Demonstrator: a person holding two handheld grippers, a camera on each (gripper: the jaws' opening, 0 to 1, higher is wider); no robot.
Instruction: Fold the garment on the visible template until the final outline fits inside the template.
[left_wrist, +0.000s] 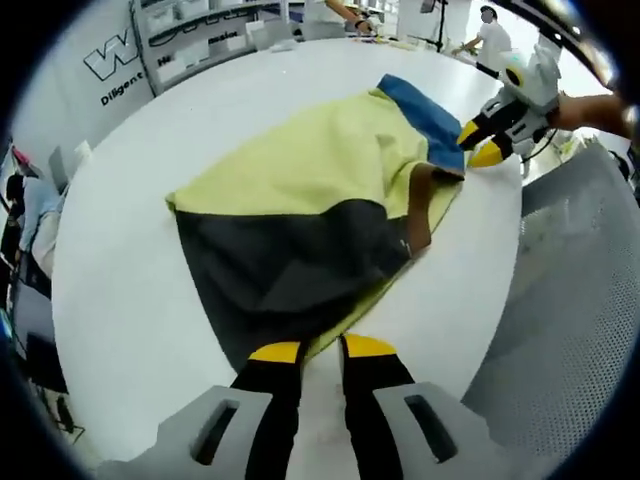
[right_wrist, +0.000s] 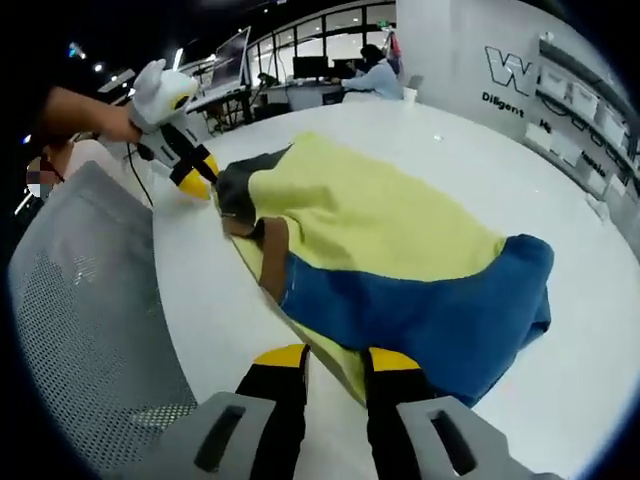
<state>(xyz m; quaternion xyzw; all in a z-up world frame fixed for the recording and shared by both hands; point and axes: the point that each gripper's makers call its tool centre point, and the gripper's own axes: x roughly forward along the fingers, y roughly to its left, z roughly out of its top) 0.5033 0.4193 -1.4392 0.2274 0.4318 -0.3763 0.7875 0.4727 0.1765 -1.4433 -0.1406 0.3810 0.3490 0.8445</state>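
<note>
1. the garment (left_wrist: 320, 190) lies spread on the white counter (left_wrist: 130, 290), a colour-block piece with a yellow middle, a dark grey panel at one end and a blue panel at the other.
2. in the left gripper view, the left tool (left_wrist: 322, 352) sits at the dark grey end; its yellow-tipped jaws stand a little apart with the garment's yellow-edged corner running down between them, though i cannot tell whether they are pinching the cloth.
3. in the right gripper view, the right tool (right_wrist: 335, 358) is at the blue end (right_wrist: 430, 320); its jaws are likewise slightly parted, with the garment's edge reaching between the tips, and the grip cannot be made out.
4. each tool also appears in the other's view: the right one (left_wrist: 478, 143) touching the blue end, and the left one (right_wrist: 198, 176), held by a hand (right_wrist: 85, 115), at the grey corner.
5. a brown strip (right_wrist: 272, 255) shows along the near edge between the grey and blue parts.
6. a grey mesh chair (right_wrist: 90, 330) stands just beside the counter edge.
7. people sit at desks in the background (right_wrist: 375, 70).
</note>
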